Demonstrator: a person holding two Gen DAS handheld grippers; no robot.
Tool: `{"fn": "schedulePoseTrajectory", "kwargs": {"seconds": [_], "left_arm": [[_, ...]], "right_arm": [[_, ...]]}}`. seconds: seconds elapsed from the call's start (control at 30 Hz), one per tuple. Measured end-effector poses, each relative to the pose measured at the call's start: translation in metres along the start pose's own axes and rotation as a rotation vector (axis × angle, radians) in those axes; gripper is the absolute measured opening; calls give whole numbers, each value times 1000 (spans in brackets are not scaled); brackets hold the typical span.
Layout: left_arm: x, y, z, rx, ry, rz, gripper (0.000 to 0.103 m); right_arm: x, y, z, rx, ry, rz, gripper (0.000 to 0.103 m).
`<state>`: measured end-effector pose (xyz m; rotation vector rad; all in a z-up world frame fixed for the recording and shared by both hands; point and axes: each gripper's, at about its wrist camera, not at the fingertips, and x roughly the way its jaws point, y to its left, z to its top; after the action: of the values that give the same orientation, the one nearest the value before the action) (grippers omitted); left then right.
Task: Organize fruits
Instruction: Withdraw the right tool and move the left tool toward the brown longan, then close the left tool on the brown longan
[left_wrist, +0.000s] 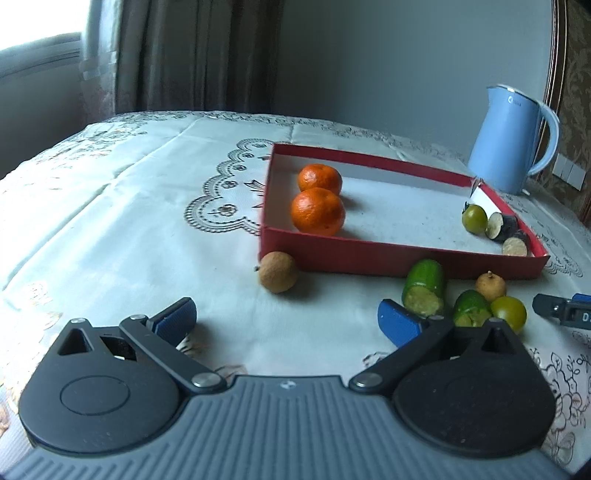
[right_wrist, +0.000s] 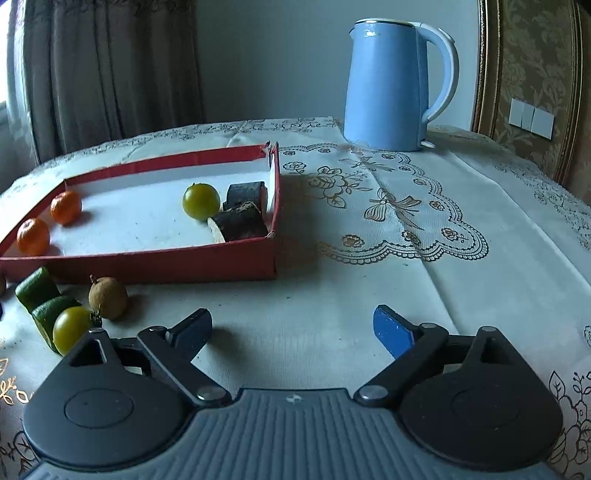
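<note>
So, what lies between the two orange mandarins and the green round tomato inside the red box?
Nothing: between the mandarins and the tomato only the box's bare white floor shows, in both wrist views.

Looking like a home rm: embroidered cloth (right_wrist: 369, 229) covering desk, heavy curtains (left_wrist: 192, 55) hanging by window, blue kettle (right_wrist: 388, 85) standing at back, patterned wallpaper (right_wrist: 535, 55) w/ wall switches (right_wrist: 532, 118).

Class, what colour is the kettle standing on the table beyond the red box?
Light blue kettle, with a paler handle; it shows best in the right wrist view.
</note>
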<state>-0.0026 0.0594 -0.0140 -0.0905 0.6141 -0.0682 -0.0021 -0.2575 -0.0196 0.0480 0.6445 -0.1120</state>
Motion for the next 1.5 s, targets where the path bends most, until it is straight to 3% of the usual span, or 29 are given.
{"fn": "schedulePoseTrajectory", "kwargs": {"seconds": [0.3, 0.6, 0.67, 1.1, 1.27, 1.4, 1.5], "left_arm": [[16, 1, 12, 49, 24, 107, 103], [38, 4, 24, 69, 63, 101, 102], [39, 4, 26, 71, 54, 93, 94], [38, 4, 26, 77, 29, 90, 78], [34, 3, 26, 78, 19, 86, 61], [31, 2, 26, 83, 13, 81, 39], [31, 2, 26, 87, 10, 82, 34]], "right_arm": [[0, 0, 0, 1, 2, 3, 96], [0, 0, 0, 1, 2, 3, 96], [0, 0, 0, 1, 2, 3, 96], [0, 0, 0, 1, 2, 3, 97], [0, 0, 0, 1, 2, 3, 97], [0, 0, 1, 1, 3, 3, 97], [0, 0, 1, 1, 3, 3, 97]]}}
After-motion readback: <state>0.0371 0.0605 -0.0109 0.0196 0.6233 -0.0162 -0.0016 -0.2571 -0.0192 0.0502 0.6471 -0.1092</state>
